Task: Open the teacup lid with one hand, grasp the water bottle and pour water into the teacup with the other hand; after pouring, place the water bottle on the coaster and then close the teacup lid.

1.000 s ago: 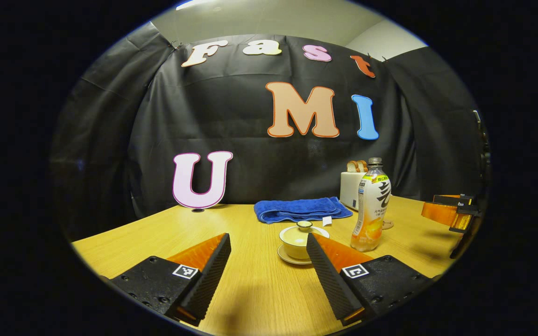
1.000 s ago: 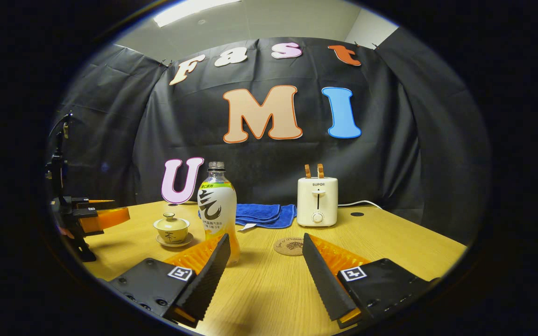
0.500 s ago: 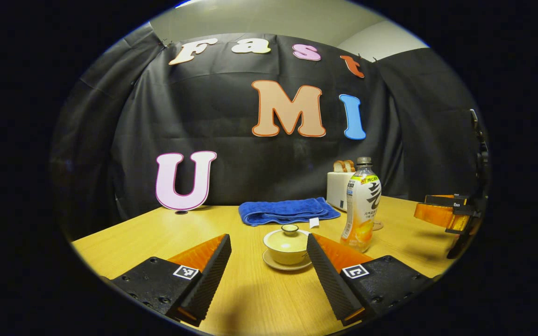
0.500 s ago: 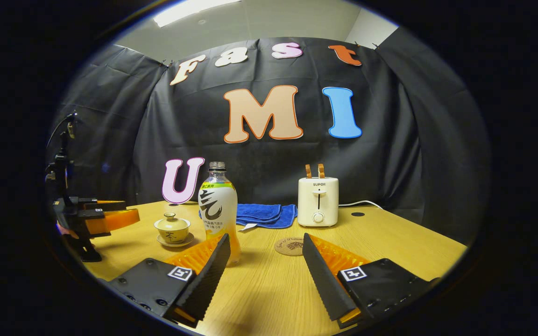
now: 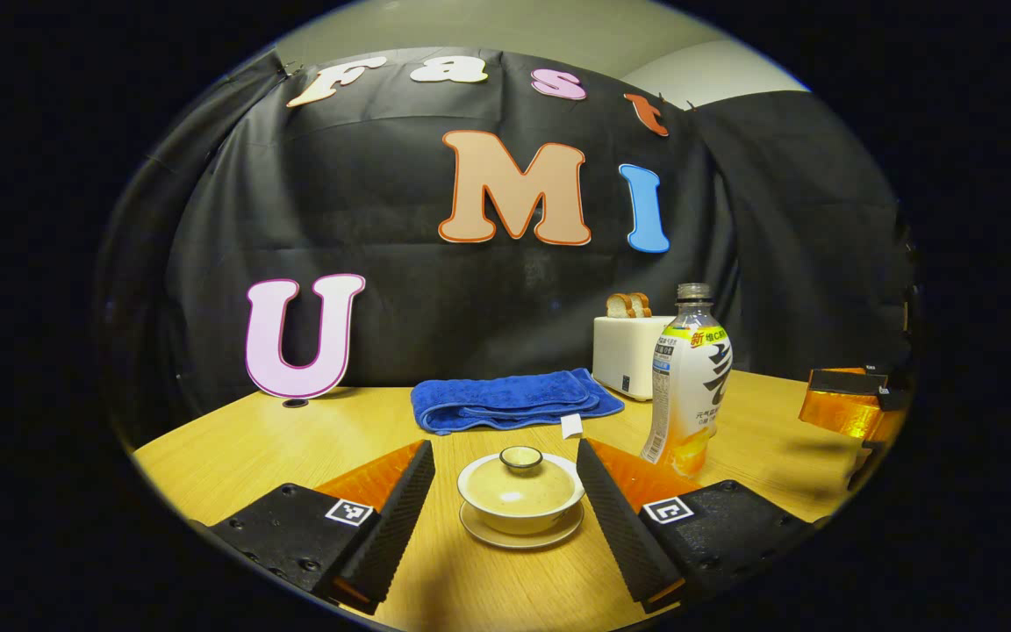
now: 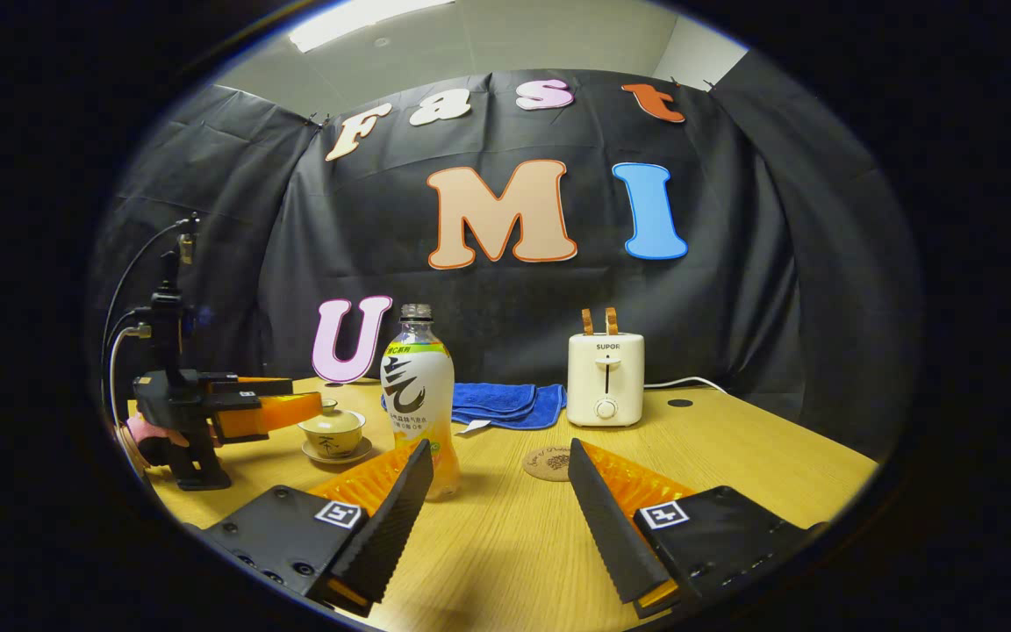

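Pale ceramic teacup (image 5: 520,499), lid (image 5: 520,478) seated, on its saucer on the wooden table (image 5: 233,452); it sits between the spread fingers of the left gripper (image 5: 505,509), no contact visible. Step in hand, by judgement: approach for lifting the lid, first step of the task, nothing poured yet.

Next move likely calls for rising to the small knob (image 5: 520,457) on top and closing on it alone, since the fingers flank the bowl, not the knob.

Left gripper level, pointing across the table, low over the surface. In the right gripper view it reaches in from the left, fingers at the cup.

Right gripper (image 6: 499,513) released, holding nothing, low and level. Water bottle (image 6: 419,399) upright, uncapped, just beyond its left finger. Coaster (image 6: 548,462) bare, near the right finger.
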Tool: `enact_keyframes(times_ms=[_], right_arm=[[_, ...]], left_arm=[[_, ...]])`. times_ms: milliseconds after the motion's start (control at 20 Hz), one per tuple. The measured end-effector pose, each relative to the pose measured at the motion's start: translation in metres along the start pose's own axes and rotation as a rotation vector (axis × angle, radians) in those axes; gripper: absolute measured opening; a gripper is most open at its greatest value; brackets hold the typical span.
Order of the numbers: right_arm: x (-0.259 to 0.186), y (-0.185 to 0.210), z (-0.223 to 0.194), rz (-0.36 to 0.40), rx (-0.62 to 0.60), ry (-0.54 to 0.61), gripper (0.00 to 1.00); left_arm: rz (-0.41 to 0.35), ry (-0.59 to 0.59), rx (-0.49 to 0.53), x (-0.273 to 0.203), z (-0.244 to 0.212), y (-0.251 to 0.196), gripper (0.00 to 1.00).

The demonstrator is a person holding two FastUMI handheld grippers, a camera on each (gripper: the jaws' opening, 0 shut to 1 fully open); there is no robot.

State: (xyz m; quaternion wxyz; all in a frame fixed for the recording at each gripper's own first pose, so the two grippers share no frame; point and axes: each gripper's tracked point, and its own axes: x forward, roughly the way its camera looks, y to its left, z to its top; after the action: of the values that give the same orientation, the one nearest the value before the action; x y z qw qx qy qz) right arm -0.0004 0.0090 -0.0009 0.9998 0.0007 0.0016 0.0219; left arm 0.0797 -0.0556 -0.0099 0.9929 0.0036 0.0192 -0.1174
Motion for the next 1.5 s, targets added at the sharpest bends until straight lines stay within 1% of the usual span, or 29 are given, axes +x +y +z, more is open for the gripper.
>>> enact_keyframes(times_ms=[50,100,150,200,250,450,500,600,750,800,850,900,950,1050,1300,1400,1450,1500], right_arm=[[0.000,-0.001,0.001,0.000,0.000,-0.001,0.98],[0.000,0.000,0.000,0.000,0.000,0.000,0.98],[0.000,0.000,0.001,0.000,0.000,0.000,0.94],[0.000,0.000,0.000,0.001,0.000,-0.001,0.98],[0.001,0.000,0.001,0.002,0.000,0.000,0.98],[0.000,0.002,0.001,0.009,0.000,-0.001,0.98],[0.000,0.002,0.000,0.010,0.000,-0.001,0.98],[0.000,0.002,0.001,0.011,0.000,0.000,0.98],[0.001,0.002,0.001,0.011,0.000,0.000,0.98],[0.000,0.002,0.001,0.011,0.000,0.000,0.98],[0.000,0.002,0.001,0.011,0.000,-0.001,0.98],[0.001,0.001,0.000,0.011,0.000,0.000,0.98],[0.001,0.002,0.001,0.011,0.000,-0.001,0.98],[0.000,0.002,0.001,0.011,0.000,-0.001,0.98],[0.000,0.002,0.001,0.011,0.000,0.000,0.98],[0.000,0.002,0.000,0.011,0.000,0.001,0.98],[0.000,0.002,0.000,0.011,0.000,0.000,1.00],[0.000,0.003,0.001,0.011,0.000,0.000,0.98]], left_arm=[[-0.010,0.010,0.004,0.003,-0.002,-0.001,0.95],[-0.020,0.022,0.004,0.008,-0.003,-0.003,0.92],[-0.030,0.036,0.003,0.012,-0.006,-0.004,0.90],[-0.038,0.052,0.003,0.016,-0.008,-0.006,0.88],[-0.046,0.068,0.004,0.019,-0.010,-0.007,0.87],[-0.064,0.098,0.023,0.031,-0.014,-0.011,0.74],[-0.069,0.103,0.027,0.033,-0.014,-0.012,0.67],[-0.071,0.106,0.037,0.036,-0.015,-0.012,0.59],[-0.071,0.114,0.038,0.038,-0.017,-0.012,0.50],[-0.065,0.104,0.035,0.039,-0.014,-0.009,0.42],[-0.066,0.098,0.029,0.038,-0.013,-0.010,0.38],[-0.067,0.096,0.026,0.038,-0.013,-0.010,0.29],[-0.068,0.099,0.023,0.038,-0.014,-0.009,0.27],[-0.064,0.095,0.020,0.037,-0.013,-0.008,0.27],[-0.034,0.034,-0.017,0.032,-0.003,-0.001,0.26],[-0.014,0.010,-0.030,0.030,0.000,0.003,0.27],[0.003,-0.004,-0.035,0.029,0.002,0.008,0.27],[0.023,-0.019,-0.040,0.027,0.005,0.012,0.26]])
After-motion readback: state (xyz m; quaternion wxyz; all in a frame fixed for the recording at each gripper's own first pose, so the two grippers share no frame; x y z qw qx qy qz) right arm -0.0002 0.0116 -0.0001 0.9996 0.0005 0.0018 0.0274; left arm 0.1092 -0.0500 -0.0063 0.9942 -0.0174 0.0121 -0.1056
